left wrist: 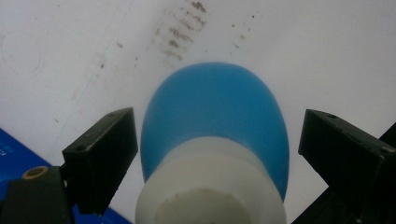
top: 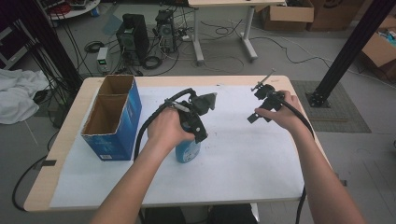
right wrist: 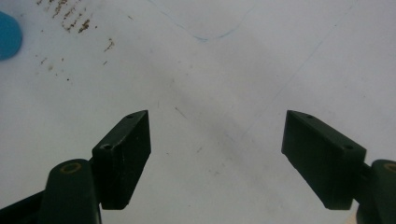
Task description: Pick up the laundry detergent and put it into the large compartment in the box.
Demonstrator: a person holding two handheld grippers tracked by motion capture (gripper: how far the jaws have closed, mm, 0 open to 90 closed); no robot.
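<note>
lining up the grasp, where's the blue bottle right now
In the high view the blue bottle stands on the white sheet right of the blue box; it sits between the left gripper's open jaws.

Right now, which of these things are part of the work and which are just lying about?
In the job: blue bottle, standing between the open jaws of the left gripper; blue cardboard box.
Lying about: computer towers, cardboard cartons, white cloth, all on the floor.

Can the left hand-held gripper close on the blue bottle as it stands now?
Probably yes: the left hand-held gripper already straddles the blue bottle, both jaws clear of its sides with nothing between.
</note>
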